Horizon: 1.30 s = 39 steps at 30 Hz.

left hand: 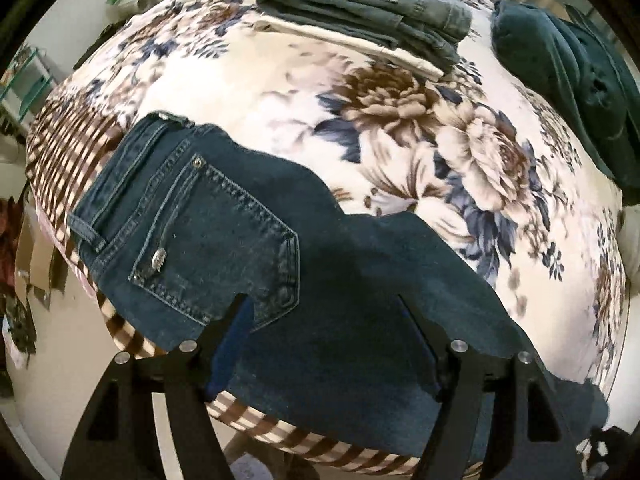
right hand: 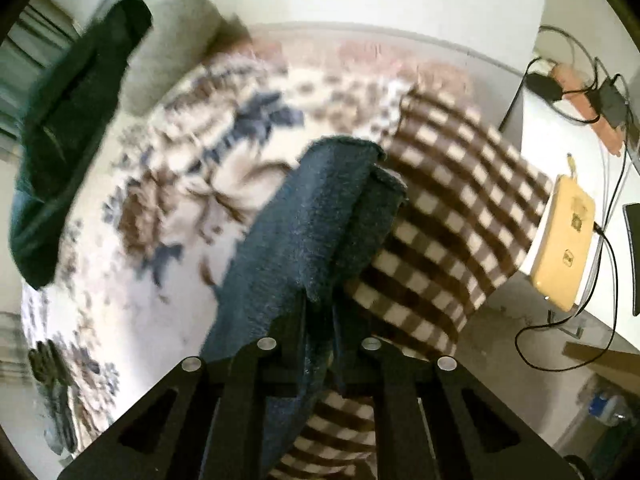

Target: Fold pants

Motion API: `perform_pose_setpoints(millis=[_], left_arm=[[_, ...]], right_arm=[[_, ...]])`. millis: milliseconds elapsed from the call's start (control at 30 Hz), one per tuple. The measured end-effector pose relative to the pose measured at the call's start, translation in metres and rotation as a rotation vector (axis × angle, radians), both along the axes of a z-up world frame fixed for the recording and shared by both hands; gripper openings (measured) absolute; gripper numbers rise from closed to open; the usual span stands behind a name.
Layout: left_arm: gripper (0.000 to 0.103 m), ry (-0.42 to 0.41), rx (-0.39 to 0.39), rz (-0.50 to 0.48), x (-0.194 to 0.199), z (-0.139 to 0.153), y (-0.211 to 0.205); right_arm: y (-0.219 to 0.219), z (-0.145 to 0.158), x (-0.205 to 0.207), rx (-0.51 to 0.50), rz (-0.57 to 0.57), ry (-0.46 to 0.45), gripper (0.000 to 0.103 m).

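Dark blue jeans (left hand: 248, 240) lie on the floral blanket (left hand: 280, 92), back pocket up, waistband at the left. My left gripper (left hand: 324, 304) is open, its fingers spread wide just above the jeans near the bed's front edge. In the right wrist view my right gripper (right hand: 320, 312) is shut on the jeans' leg (right hand: 316, 220), whose hem end stands up in front of the fingers. The view is blurred by motion.
A stack of folded grey and cream pants (left hand: 372, 12) lies at the back of the bed. A dark green garment (left hand: 568, 80) lies at the right, also in the right wrist view (right hand: 68, 128). A checked blanket border (right hand: 452, 216), a yellow device (right hand: 564, 240) and cables (right hand: 592, 92) are at the right.
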State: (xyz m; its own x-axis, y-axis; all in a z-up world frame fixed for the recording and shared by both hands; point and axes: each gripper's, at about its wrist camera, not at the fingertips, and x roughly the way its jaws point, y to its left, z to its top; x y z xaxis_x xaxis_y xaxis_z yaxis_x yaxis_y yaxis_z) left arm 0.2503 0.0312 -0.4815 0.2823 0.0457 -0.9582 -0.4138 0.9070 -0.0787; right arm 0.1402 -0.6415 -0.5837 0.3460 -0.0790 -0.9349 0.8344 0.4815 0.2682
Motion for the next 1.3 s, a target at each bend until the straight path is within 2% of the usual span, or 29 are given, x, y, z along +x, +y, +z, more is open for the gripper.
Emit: perform_pose_setpoints(millis=[67,100,167,200,233,300,367,433,533,633,800,867,900,1000,1100,1133,1167,1200,1233,1300], left_arm=[[0.07,-0.001,0.005,0.001,0.0,0.0,0.002],[0.07,0.0,0.006,0.0,0.0,0.0,0.004],[0.07,0.012,0.004,0.007,-0.002,-0.003,0.009],[0.07,0.012,-0.001,0.012,-0.003,-0.004,0.011],[0.07,0.019,-0.003,0.014,-0.004,-0.005,0.013],[0.07,0.03,-0.017,0.023,-0.007,-0.006,0.017],[0.07,0.025,-0.019,0.034,-0.011,-0.001,0.023],[0.07,0.013,-0.019,0.043,-0.013,0.008,0.031],[0.07,-0.008,0.012,0.065,-0.012,0.024,0.052],[0.07,-0.028,0.049,0.102,-0.005,0.036,0.086],[0.07,-0.012,0.048,0.149,0.018,0.026,0.157],[0.07,0.015,0.043,0.142,0.027,0.015,0.177],[0.07,0.035,0.033,0.135,0.033,0.007,0.19],[0.07,0.074,-0.016,0.121,0.045,-0.013,0.215],[0.07,0.126,-0.162,0.114,0.055,-0.049,0.233],[0.066,0.125,-0.213,0.106,0.057,-0.057,0.234],[0.037,0.105,-0.263,0.101,0.057,-0.063,0.235],[0.024,0.073,-0.308,0.088,0.055,-0.065,0.234],[0.019,0.045,-0.322,0.062,0.054,-0.063,0.232],[0.017,0.001,-0.279,0.016,0.048,-0.052,0.227]], right_arm=[[0.002,0.002,-0.005,-0.028,0.016,-0.035,0.012],[0.0,-0.01,-0.007,-0.014,0.023,0.006,0.015],[-0.006,-0.049,-0.007,0.079,0.035,0.209,0.016],[-0.008,-0.062,-0.011,0.141,0.036,0.253,0.021],[-0.009,-0.067,-0.017,0.192,0.02,0.26,0.025],[-0.004,-0.055,-0.021,0.202,0.016,0.242,0.041],[0.008,-0.037,-0.019,0.191,0.05,0.224,0.051],[0.033,-0.016,-0.008,0.18,0.124,0.201,0.053],[0.099,0.01,0.027,0.207,0.296,0.166,0.054],[0.172,0.015,0.067,0.29,0.473,0.145,0.054],[0.341,0.003,0.159,0.373,0.866,0.152,0.054],[0.405,-0.009,0.187,0.368,0.997,0.177,0.059],[0.444,-0.019,0.205,0.37,1.082,0.2,0.06],[0.516,-0.044,0.232,0.371,1.235,0.265,0.06],[0.561,-0.067,0.249,0.322,1.309,0.378,0.06],[0.57,-0.071,0.252,0.312,1.321,0.392,0.06],[0.572,-0.072,0.251,0.311,1.321,0.391,0.048],[0.576,-0.07,0.252,0.319,1.318,0.371,0.009],[0.577,-0.067,0.253,0.338,1.304,0.348,0.005],[0.576,-0.059,0.251,0.325,1.265,0.331,0.004]])
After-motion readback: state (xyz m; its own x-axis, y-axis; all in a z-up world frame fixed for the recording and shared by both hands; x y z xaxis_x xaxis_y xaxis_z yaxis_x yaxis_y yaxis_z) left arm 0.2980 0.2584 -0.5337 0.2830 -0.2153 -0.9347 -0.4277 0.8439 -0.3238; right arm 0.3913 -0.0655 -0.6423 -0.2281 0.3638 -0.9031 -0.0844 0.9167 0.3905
